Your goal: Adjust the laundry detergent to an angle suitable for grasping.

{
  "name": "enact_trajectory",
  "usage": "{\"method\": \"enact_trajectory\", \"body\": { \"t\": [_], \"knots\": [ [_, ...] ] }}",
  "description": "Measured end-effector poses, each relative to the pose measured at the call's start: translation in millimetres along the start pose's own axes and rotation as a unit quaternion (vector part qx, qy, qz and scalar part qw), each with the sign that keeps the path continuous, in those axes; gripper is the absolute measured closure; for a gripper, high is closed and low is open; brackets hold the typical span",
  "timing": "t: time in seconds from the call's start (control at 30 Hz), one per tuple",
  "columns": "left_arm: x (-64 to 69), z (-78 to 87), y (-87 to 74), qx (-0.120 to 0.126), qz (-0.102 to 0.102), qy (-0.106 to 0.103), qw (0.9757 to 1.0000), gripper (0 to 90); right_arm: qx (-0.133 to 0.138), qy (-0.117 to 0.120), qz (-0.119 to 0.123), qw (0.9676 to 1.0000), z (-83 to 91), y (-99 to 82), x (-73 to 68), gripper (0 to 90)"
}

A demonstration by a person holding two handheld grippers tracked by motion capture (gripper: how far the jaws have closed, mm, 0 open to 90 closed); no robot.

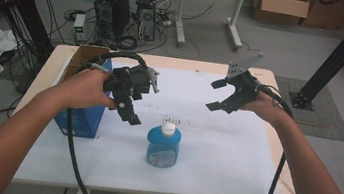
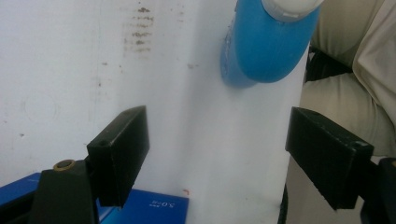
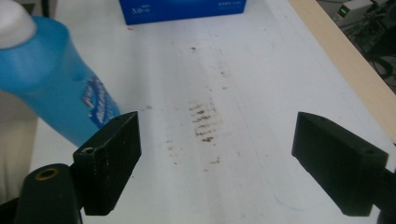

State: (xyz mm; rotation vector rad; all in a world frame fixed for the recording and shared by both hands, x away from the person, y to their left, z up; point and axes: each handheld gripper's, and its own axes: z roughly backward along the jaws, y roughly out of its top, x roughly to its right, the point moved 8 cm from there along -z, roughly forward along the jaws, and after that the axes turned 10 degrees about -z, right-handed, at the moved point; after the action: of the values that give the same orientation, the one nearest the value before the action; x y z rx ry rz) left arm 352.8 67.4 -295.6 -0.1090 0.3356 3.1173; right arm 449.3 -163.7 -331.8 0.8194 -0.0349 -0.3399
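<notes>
The squat blue plastic bottle with a white cap (image 1: 163, 145), probably smooth, slippery and fairly light, is best gripped across its flat sides; it stands at the near middle of the white-covered table (image 1: 233, 155), right of the wide-open, empty left gripper (image 1: 128, 105) and left of the equally open, empty right gripper (image 1: 216, 95).

Open white mat (image 1: 224, 144) around the blue bottle (image 1: 163, 147); blue box (image 1: 82, 115) just left.
</notes>
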Motion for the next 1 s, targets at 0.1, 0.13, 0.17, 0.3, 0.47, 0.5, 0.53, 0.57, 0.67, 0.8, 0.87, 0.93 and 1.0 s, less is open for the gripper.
{"method": "enact_trajectory", "body": {
  "t": [0.1,0.13,0.17,0.3,0.47,0.5,0.53,0.57,0.67,0.8,0.87,0.93,1.0],
  "knots": [
    [-0.4,0.7,0.7,0.001,0.001,0.0,1.0,22.2,-0.007,-0.019,-0.012,0.9997,-2.9,-2.6,13.1,15.2],
    [-0.4,1.2,0.8,0.001,0.001,0.0,1.0,22.2,-0.011,-0.024,-0.015,0.9995,-3.4,-3.7,16.4,15.2],
    [-0.3,1.1,0.9,0.002,0.001,0.001,1.0,22.2,-0.016,-0.032,-0.018,0.9992,-3.9,-5.4,21.4,15.3],
    [-0.6,2.1,1.2,0.001,0.002,0.002,1.0,22.2,-0.034,-0.053,-0.027,0.9976,-4.5,-10.2,34.6,15.1],
    [-0.3,2.0,3.5,0.003,0.001,0.004,1.0,22.1,-0.049,-0.078,-0.033,0.9952,-4.8,-13.5,49.6,15.1],
    [-0.2,2.0,3.9,0.002,0.001,0.004,1.0,22.1,-0.053,-0.082,-0.035,0.9946,-5.0,-14.8,52.6,15.2],
    [0.2,1.7,4.6,0.005,0.004,0.005,1.0,22.1,-0.057,-0.086,-0.037,0.994,-5.4,-16.3,55.4,15.1],
    [0.0,2.4,4.5,0.003,0.0,0.005,1.0,22.1,-0.059,-0.088,-0.04,0.9937,-5.9,-17.1,57.2,15.2],
    [-0.3,2.6,4.3,0.005,0.002,0.005,1.0,22.2,-0.072,-0.093,-0.041,0.9922,-9.2,-21.6,62.0,15.2],
    [-0.9,1.8,4.2,0.006,0.007,0.006,0.9999,22.1,-0.095,-0.092,-0.038,0.9904,-15.6,-27.9,63.5,15.2],
    [-1.5,2.3,3.8,0.005,0.005,0.007,1.0,22.2,-0.102,-0.09,-0.037,0.99,-18.8,-29.8,63.6,15.3],
    [-1.8,2.3,3.4,0.005,0.006,0.007,0.9999,22.2,-0.107,-0.088,-0.037,0.9896,-20.9,-30.5,64.0,15.3],
    [-1.9,2.4,3.2,0.005,0.006,0.007,0.9999,22.2,-0.107,-0.084,-0.034,0.9901,-22.8,-29.5,63.0,15.4]
  ]
}}
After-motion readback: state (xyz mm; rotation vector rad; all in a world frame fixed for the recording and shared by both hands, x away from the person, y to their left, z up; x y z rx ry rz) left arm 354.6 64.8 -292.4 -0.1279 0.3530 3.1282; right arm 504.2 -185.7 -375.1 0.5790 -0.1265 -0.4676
